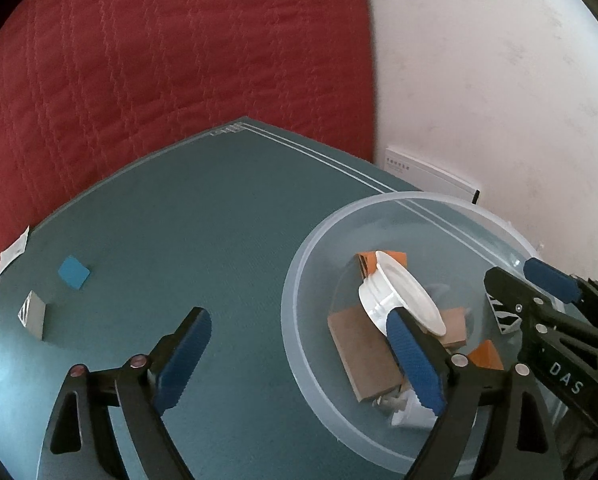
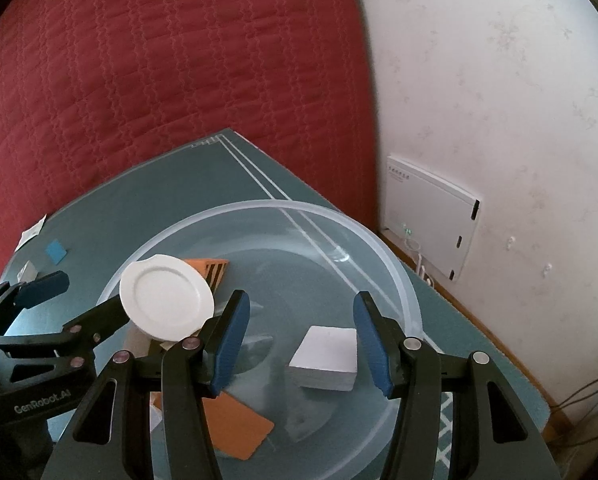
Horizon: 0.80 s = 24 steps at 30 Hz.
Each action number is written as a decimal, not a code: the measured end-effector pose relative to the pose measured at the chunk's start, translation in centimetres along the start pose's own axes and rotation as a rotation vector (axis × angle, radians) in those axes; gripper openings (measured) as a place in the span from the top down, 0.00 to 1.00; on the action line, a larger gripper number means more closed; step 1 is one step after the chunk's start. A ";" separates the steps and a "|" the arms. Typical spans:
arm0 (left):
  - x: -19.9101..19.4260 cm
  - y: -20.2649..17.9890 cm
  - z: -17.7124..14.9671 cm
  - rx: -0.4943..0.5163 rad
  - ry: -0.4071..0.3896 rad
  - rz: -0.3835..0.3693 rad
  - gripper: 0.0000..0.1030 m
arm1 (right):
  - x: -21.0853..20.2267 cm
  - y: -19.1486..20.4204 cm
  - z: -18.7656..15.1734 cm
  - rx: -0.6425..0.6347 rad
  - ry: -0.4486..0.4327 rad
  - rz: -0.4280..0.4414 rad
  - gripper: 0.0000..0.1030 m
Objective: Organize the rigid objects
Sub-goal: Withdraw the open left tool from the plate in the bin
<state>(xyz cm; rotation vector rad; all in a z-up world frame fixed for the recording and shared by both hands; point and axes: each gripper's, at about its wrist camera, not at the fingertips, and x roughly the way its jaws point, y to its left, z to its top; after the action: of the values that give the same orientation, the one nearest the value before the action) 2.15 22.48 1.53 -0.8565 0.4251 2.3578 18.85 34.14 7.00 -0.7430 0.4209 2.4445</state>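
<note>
White plate (image 2: 166, 297) tilted inside clear bowl (image 2: 395, 276), against my left gripper (image 1: 299, 344), jaws wide, gripping nothing. My right gripper (image 2: 299, 344), marked "DAS", half-open over white block (image 2: 326, 356), not touching. Left reads "GenRobot.AI".

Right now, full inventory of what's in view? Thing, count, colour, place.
basin: 1, clear plastic, on the mat, right side
mat: 1, teal, covers the table
plate: 1, white, tilted inside the basin
white block: 1, white, basin floor
orange pieces: at least 2, orange, in the basin
brown boards: 2, brown, in the basin under the plate
blue block: 1, blue, on the mat, far left
grey block: 1, grey, on the mat, left edge
left gripper: fingers open, empty
right gripper: fingers open, over the basin
</note>
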 end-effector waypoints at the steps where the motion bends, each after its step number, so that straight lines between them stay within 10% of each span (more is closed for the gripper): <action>1: -0.1 0.1 0.0 -0.004 0.001 -0.002 0.09 | -0.1 0.0 0.0 0.008 -0.008 -0.007 0.46; 24: -2.8 2.5 -0.8 -0.104 -0.015 0.025 0.08 | -0.5 2.0 -0.5 -0.021 -0.026 0.010 0.46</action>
<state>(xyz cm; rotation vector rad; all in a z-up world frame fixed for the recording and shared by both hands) 2.71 19.04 3.00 -0.8849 0.3107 2.4257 18.22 32.10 7.12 -0.7182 0.3905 2.4687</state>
